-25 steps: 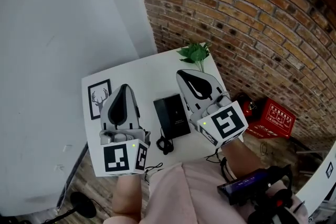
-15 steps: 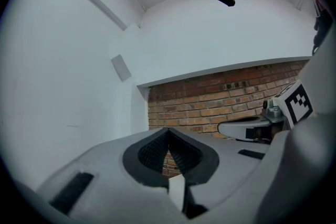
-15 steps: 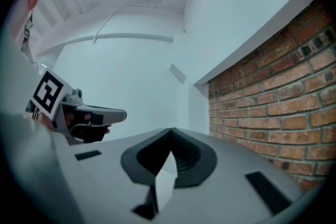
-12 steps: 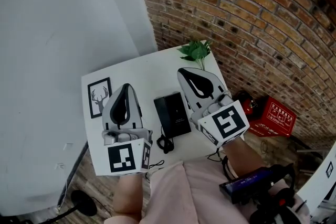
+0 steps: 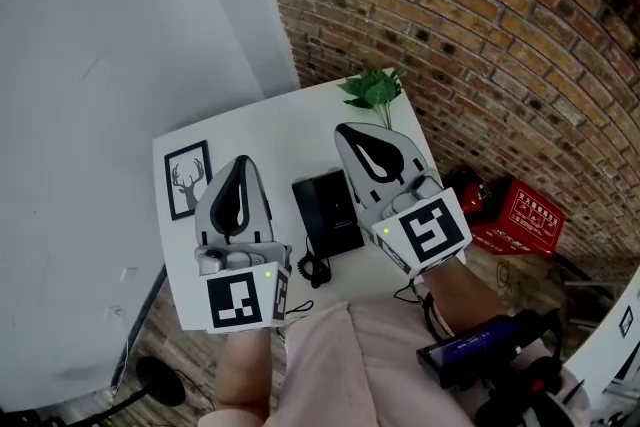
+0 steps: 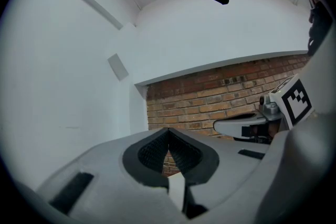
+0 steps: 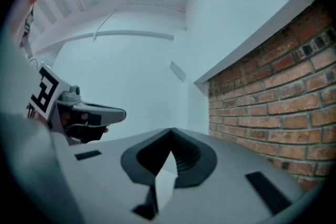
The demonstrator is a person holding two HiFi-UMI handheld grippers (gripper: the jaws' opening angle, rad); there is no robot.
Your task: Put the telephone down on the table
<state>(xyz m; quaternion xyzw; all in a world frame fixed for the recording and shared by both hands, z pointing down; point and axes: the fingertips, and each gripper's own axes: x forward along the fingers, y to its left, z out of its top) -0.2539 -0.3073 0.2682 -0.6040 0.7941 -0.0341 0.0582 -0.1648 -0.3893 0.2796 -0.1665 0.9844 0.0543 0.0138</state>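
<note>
Since the telephone (image 5: 328, 213) sits flat on the table (image 5: 270, 140) between both tools in the head view, it looks like stiff, slick plastic, fairly light. The long sides seem the spot to pinch, minding the curly cord (image 5: 314, 269). Off to the sides, the picture frame (image 5: 187, 179) and plant (image 5: 373, 91) stand clear. Left gripper view: left gripper (image 6: 168, 132) clenched, empty. Right gripper view: right gripper (image 7: 170, 132) likewise.

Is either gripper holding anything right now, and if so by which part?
Nothing is held. The left gripper and right gripper are both shut and empty; the telephone lies on the table between them.
</note>
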